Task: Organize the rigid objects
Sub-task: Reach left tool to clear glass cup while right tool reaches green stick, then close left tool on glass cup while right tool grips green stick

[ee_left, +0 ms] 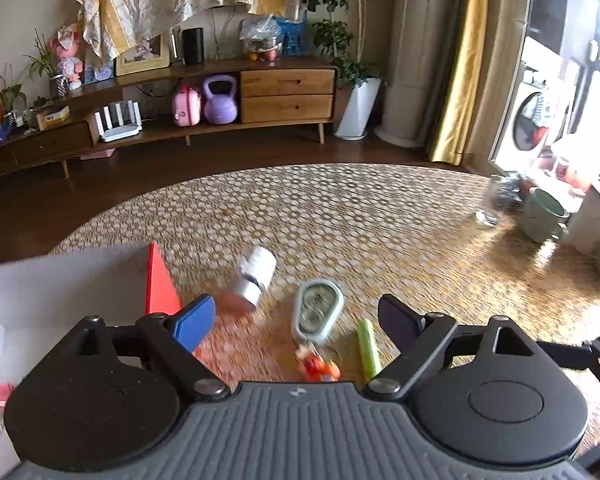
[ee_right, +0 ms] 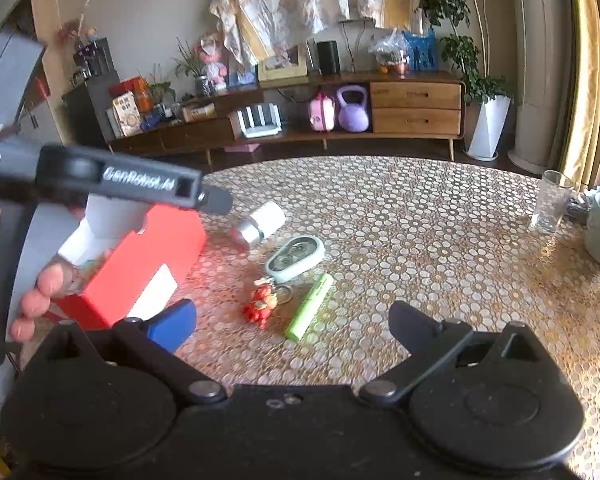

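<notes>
Red box (ee_right: 140,276) sits at your nine o'clock; your left gripper (ee_left: 296,320) and right gripper (ee_right: 292,320) hang spread wide, empty.

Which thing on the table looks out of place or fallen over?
The white and silver cylinder lies on its side near the red box, while the drinking glass stands upright. The oval case, red keychain and green highlighter lie loose, not yet in the box.
</notes>
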The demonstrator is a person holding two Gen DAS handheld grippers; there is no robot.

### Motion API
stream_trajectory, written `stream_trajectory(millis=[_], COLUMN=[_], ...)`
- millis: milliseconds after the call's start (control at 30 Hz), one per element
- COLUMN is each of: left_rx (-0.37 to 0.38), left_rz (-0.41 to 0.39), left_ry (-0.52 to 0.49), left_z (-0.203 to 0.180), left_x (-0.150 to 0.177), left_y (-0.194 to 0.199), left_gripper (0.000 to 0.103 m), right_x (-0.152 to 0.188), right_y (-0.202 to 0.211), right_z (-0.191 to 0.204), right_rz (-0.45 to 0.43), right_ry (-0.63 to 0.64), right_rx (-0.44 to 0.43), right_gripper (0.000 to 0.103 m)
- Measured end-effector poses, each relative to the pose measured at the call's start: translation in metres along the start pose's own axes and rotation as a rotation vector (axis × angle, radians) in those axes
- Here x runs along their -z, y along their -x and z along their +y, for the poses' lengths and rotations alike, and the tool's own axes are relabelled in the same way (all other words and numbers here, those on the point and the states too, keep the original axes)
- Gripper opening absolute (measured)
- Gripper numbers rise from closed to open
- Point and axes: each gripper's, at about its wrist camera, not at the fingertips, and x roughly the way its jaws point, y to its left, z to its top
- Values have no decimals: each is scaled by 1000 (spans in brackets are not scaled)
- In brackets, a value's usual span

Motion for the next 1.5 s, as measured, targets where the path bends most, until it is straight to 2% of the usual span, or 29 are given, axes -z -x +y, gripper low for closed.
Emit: stream_trajectory(millis=[367,533,667,967,1100,1133,1167,1267,1333,1400,1467,1500], left_rx=[-129,-129,-121,-163,-184,-190,-190,-189,-186,-191,-191,-190], left_rz=[111,149,158,214,219,219,218,242,254,263,282,287], left_ry=[11,46,18,40,29,32,36,46,45,37,32,28], left_z=[11,16,14,19,17,17,18,22,23,23,23,22], left_x=[-39,-49,-52,-48,-44,-44,-44,-42,-40,-39,-37,-35], left_y=[-92,-124,-141,-175,-182,-183,-184,-189,-193,-195,-198,-199], left_gripper=[89,89,89,89,89,87,80,64,62,56,42,41], right_x=[-8,-6,-7,-5,-3,-3,-2,-2,-1,-1,-1,-1], right_y=[-65,-83,-95,-121,-130,-133,-134,-137,-139,-139,-139,-139], right_z=[-10,-10,-11,-9,-7,-6,-6,-3,-1,1,1,1], right_rz=[71,96,108,150,162,166,169,165,162,158,155,153], right_ry=[-35,-27,-30,-19,-9,-7,-6,2,14,29,34,29], right_rx=[59,69,82,107,126,127,126,140,149,169,183,181], right_gripper=[99,95,92,75,64,59,55,54,53,46,36,34])
